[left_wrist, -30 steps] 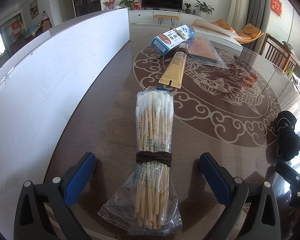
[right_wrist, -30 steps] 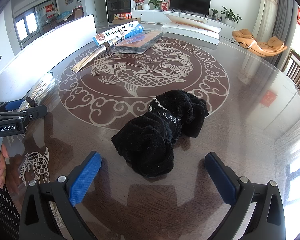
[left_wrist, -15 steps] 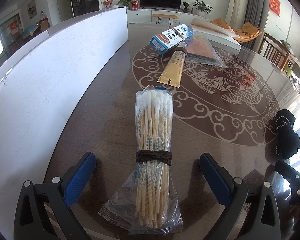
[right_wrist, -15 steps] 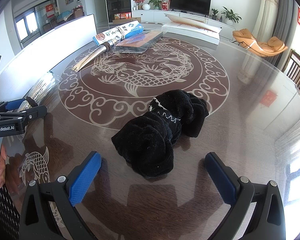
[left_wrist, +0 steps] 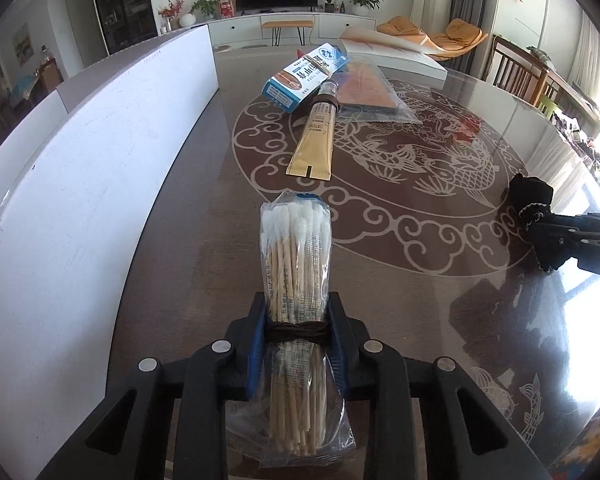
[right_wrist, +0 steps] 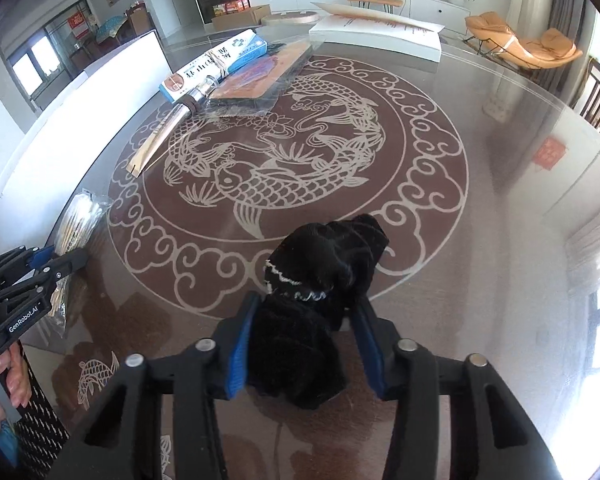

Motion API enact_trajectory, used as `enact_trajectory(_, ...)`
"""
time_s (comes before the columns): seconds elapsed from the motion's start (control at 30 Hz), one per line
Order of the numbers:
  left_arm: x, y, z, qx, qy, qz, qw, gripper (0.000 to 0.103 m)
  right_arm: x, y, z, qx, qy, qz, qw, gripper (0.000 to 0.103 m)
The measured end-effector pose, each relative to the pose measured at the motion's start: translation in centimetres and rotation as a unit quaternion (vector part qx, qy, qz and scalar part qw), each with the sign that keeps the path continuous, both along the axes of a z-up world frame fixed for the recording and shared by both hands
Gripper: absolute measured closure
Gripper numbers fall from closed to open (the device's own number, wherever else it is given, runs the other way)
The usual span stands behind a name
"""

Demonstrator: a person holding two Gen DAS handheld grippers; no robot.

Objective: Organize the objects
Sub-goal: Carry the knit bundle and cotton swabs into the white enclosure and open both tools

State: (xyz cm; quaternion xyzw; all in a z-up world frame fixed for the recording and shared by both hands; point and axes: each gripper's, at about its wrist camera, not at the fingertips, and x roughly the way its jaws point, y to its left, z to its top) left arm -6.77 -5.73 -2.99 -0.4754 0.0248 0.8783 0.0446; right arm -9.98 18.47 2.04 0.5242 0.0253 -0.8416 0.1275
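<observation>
The left gripper (left_wrist: 297, 336) has just closed on the pack of cotton swabs (left_wrist: 296, 312), and its blue pads now press on the bundle from both sides at the dark band tied round its middle. The pack's long axis runs straight along the line the gripper points, white tips away from the camera and stick ends back under the fingers, so the grasp crosses the bundle squarely rather than lengthwise. The right gripper (right_wrist: 303, 344) has likewise just closed, and it is clenched on the black cloth (right_wrist: 320, 292), whose bunched lower part sits between the pads while the rest bulges forward over the patterned desk (right_wrist: 480, 240). The two loads are well apart, the swabs near the white board (left_wrist: 80, 184) on the left side, the cloth over the ring of cloud scrolls towards the right. Further up the desk lie a gold tube (left_wrist: 314, 140), a blue and white box (left_wrist: 304, 76) and a flat orange packet (left_wrist: 366, 88), bunched together and nearer in line with the left gripper than the right. If these mark the gathering place, the swabs already point almost at the tube, so a straight carry forward looks enough, while the cloth would have to travel across to the left.
</observation>
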Motion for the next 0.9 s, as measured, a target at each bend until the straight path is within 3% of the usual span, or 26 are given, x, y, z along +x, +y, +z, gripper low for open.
enact_trajectory(0.17, 4.3, -1.5, 2.8, 0.071, 0.062, 0.020, 0.9953, 0.075, 2.6, 0.2, 3.5, -0.017, 0.047, 0.028, 0.998, 0.067)
enact_trajectory(0.33, 7.1, -3.4, 8.0, 0.133, 0.127, 0.053, 0.9815, 0.075, 4.3, -2.5, 7.9, -0.038, 0.082, 0.073, 0.993, 0.067)
enact_trajectory(0.53, 8.6, -10.6, 14.7, 0.134, 0.187, 0.105, 0.9675, 0.075, 4.4, -12.8, 14.4, -0.084, 0.135, 0.173, 0.972, 0.066)
enact_trajectory(0.67, 7.9, -17.8, 14.6, 0.100, 0.165, 0.179, 0.9646, 0.075, 4.4, -22.6, 16.4, -0.116, 0.139, 0.255, 0.950, 0.066)
enact_trajectory(0.8, 6.5, -24.1, 11.7, 0.067, 0.096, 0.265, 0.9571, 0.073, 3.9, -31.5, 15.8, -0.135, 0.124, 0.301, 0.936, 0.065)
enact_trajectory(0.83, 6.2, -25.1, 10.9, 0.055, 0.081, 0.279, 0.9553, 0.066, 3.6, -33.3, 15.1, -0.144, 0.111, 0.307, 0.934, 0.059)
enact_trajectory(0.87, 6.0, -25.7, 10.2, 0.044, 0.067, 0.290, 0.9538, 0.059, 3.2, -34.9, 14.3, -0.146, 0.090, 0.311, 0.935, 0.044)
enact_trajectory(0.9, 5.9, -26.0, 9.6, 0.031, 0.057, 0.299, 0.9521, 0.042, 2.7, -36.1, 13.3, -0.144, 0.068, 0.309, 0.938, 0.036)
